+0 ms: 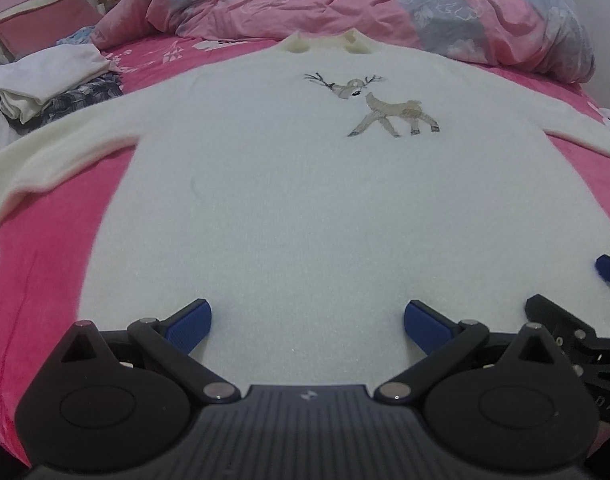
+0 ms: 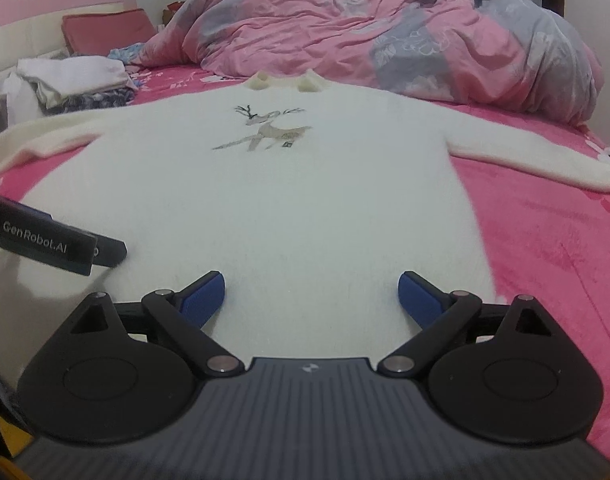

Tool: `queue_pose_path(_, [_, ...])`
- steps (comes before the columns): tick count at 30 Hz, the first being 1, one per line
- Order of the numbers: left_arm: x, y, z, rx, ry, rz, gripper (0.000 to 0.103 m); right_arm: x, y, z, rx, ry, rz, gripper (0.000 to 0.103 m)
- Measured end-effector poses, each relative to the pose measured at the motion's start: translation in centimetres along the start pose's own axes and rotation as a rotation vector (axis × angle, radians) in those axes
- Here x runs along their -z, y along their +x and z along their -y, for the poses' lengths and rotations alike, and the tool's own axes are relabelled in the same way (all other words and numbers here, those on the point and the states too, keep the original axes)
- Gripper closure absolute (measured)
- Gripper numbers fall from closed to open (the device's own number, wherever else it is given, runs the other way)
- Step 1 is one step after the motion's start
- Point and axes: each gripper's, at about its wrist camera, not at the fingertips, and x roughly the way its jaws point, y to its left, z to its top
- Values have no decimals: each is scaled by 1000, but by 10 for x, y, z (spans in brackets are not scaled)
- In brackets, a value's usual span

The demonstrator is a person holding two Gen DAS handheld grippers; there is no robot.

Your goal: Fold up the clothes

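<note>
Left gripper (image 1: pixel 307 322) fingers spread, nothing held, low over sweater (image 1: pixel 289 208) hem. Right gripper (image 2: pixel 311 294) likewise spread and holding nothing, beside it at the hem. Sweater lies flat, front up, both sleeves out: no fold made, all folding left. Surface: pink bed (image 2: pixel 545 248). Rumpled duvet (image 2: pixel 385 36) beyond collar; clothes pile (image 1: pixel 53 84) far left.

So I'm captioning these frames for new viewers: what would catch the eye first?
A white sweater with an embroidered deer lies spread flat on the hot-pink bedsheet, sleeves out. Behind its collar a rumpled pink-and-grey duvet piles up. Both the left gripper and the right gripper are open over the hem.
</note>
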Motion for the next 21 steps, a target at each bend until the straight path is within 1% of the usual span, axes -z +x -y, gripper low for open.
queue_pose_path(21, [1,1,5,-29,-8,-4,0,5,3,-2,6,-29,6,6])
